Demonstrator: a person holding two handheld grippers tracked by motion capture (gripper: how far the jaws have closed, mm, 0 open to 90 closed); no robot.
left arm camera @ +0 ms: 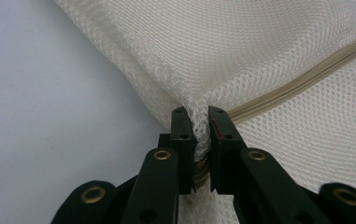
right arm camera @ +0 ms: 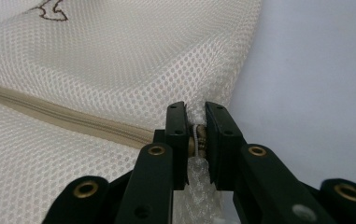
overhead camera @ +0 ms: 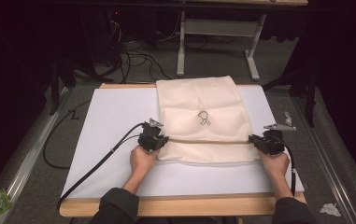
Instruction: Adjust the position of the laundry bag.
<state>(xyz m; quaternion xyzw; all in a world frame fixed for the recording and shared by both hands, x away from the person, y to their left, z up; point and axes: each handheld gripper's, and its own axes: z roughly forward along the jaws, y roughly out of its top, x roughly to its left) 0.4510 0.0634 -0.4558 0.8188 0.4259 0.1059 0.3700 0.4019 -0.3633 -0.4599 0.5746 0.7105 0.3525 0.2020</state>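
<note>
A cream mesh laundry bag (overhead camera: 203, 119) lies flat on the white table sheet, with a small dark emblem (overhead camera: 204, 118) in its middle and a beige zipper (overhead camera: 208, 141) across its near part. My left gripper (overhead camera: 162, 140) is shut on the bag's left edge at the zipper's end; in the left gripper view (left arm camera: 201, 122) bunched mesh (left arm camera: 259, 60) and zipper tape sit pinched between the jaws. My right gripper (overhead camera: 254, 140) is shut on the right edge at the zipper's other end, and the right gripper view (right arm camera: 195, 121) has mesh (right arm camera: 96, 70) squeezed between the jaws.
The white sheet (overhead camera: 115, 121) covers a wooden table (overhead camera: 175, 205). Black cables (overhead camera: 96, 163) trail from the left gripper over the table's near left edge. A grey frame stand (overhead camera: 217, 42) and loose cables lie on the floor beyond the table.
</note>
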